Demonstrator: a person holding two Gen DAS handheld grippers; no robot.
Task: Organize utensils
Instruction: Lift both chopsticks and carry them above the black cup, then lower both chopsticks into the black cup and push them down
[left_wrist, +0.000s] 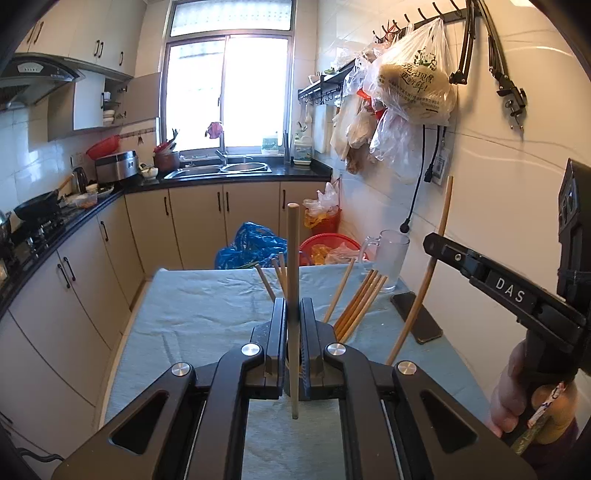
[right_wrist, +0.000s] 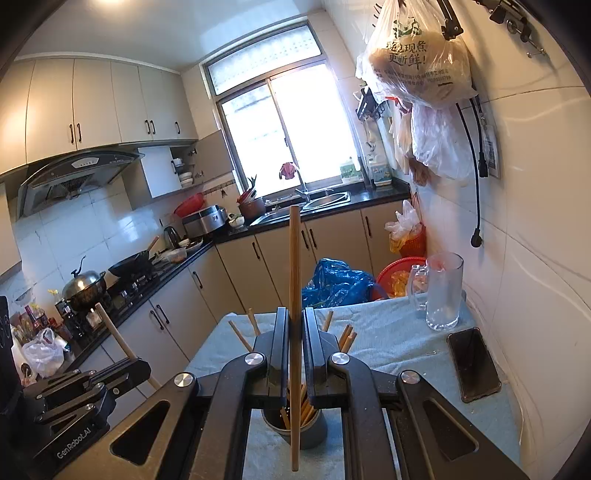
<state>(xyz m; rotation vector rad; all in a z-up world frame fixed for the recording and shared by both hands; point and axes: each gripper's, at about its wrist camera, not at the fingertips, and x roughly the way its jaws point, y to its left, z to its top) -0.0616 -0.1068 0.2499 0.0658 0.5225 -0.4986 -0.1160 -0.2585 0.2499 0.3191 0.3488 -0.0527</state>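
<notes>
Left wrist view: left gripper (left_wrist: 293, 310) closed down on a single pale chopstick (left_wrist: 293, 258), fingers (left_wrist: 279, 325) pinching it at mid-length, stick upright, tip above and lower end hanging below the fingers over the desk (left_wrist: 192, 314) with its light blue cloth. Just behind the fingers, a dark holder (left_wrist: 295, 384), mostly hidden, with more chopsticks (left_wrist: 360, 306) fanning up and to the right out of it. Further right, right gripper (left_wrist: 430, 242) reaching in from the edge, gripping a longer tan chopstick (left_wrist: 424, 280) that slants from low near the desk up toward the tiled wall. Glass mug (left_wrist: 389, 258) near the far right corner of the desk, dark phone (left_wrist: 417, 317) lying flat just in front of it.

Right wrist view: right gripper (right_wrist: 295, 332) clamped on the tan chopstick (right_wrist: 294, 277), fingers (right_wrist: 280, 339) nearly together with only the stick between them, stick vertical, lower end beside the front wall of the dark holder (right_wrist: 295, 432); cannot tell whether inside or in front. Holder standing on the cloth-covered desk (right_wrist: 388, 339), other chopsticks (right_wrist: 306, 406) inside it, ends also poking up around the fingers. At lower left, left gripper (right_wrist: 129, 363) holding the pale chopstick (right_wrist: 110, 328) tilted. Glass mug (right_wrist: 441, 291) upright at the far right of the desk, phone (right_wrist: 474, 363) flat beside it, nearer the camera.
</notes>
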